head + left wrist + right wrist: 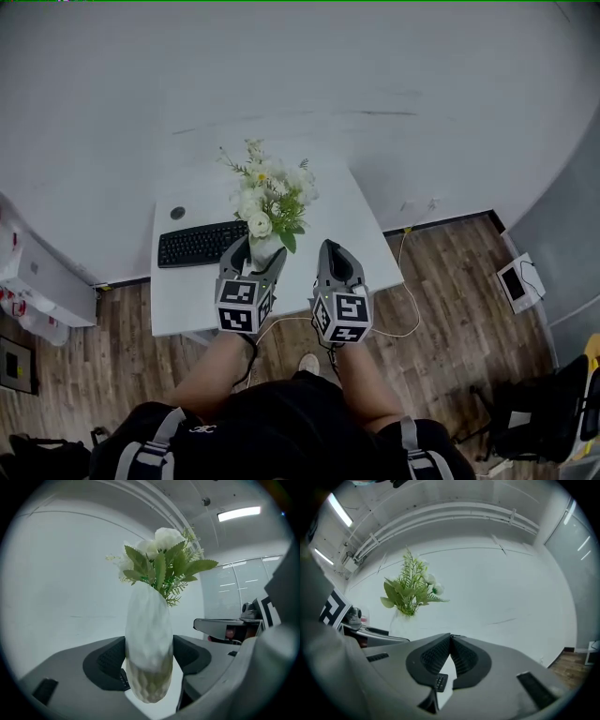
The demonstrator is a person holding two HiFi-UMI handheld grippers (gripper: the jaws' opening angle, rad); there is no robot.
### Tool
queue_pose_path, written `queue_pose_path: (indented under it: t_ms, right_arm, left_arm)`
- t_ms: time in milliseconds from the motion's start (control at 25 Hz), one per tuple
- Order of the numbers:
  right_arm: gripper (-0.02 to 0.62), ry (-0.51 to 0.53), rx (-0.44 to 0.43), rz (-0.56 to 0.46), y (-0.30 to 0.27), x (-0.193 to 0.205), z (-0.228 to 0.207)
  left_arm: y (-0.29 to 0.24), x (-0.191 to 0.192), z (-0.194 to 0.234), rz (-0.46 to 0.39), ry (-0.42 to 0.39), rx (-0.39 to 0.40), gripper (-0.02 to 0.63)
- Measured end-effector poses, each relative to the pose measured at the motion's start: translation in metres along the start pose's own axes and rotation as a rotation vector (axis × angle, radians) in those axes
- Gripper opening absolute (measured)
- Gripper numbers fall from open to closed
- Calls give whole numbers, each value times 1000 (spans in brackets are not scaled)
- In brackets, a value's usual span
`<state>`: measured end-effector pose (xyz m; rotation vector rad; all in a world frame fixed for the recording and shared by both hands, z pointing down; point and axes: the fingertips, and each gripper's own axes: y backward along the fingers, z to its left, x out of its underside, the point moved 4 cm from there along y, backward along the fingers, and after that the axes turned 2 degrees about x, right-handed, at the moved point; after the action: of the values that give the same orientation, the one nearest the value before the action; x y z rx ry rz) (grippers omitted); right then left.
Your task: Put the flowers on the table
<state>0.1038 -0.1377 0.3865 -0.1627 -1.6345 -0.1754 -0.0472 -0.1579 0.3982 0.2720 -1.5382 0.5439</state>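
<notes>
Two claws are held out side by side above the near part of the white bench [361, 211], with the wooden floor [450, 281] showing below and to the right. The left claw [256, 251] is clamped on a white faceted vase [149, 658]; its dark pads press the vase's lower body from both sides, and the vase stands upright between them. Whether the vase's base touches the bench or hangs just above it cannot be told. The right claw [334, 249] sits just right of the left one, apart from the vase, with its jaws pressed together and nothing between them. Rising from the vase's mouth, the flowers [269, 194] spread out as white blooms among green leaves and fern sprigs. Left of the vase, a black keyboard [200, 243] lies on the bench. Beyond the bench's far edge stands a plain pale wall [300, 75].
</notes>
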Motion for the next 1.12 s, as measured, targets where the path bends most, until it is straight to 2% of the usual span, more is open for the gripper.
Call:
queue_pose_path:
  t_ms: [200,480,680,880,1120]
  right_arm:
    - [3,-15,-31,20,-65,-1,-49]
    - [3,-14,-99,50,-100,0,-78]
    - [3,-34,-113,51,-130,6,-93]
    - [3,-43,-87,68,-154,20,-105]
    - [3,-34,-27,108,-184,35,-116]
  left_arm:
    - [-79,-8,1,15,13,-17,328]
    - [-119,-6,2,23,43,-60,328]
    - [-152,-6,16,0,26,-62,328]
    - [-187,5,41,-7,6,-60,327]
    - [-245,19,86,-18,-3,-22,325]
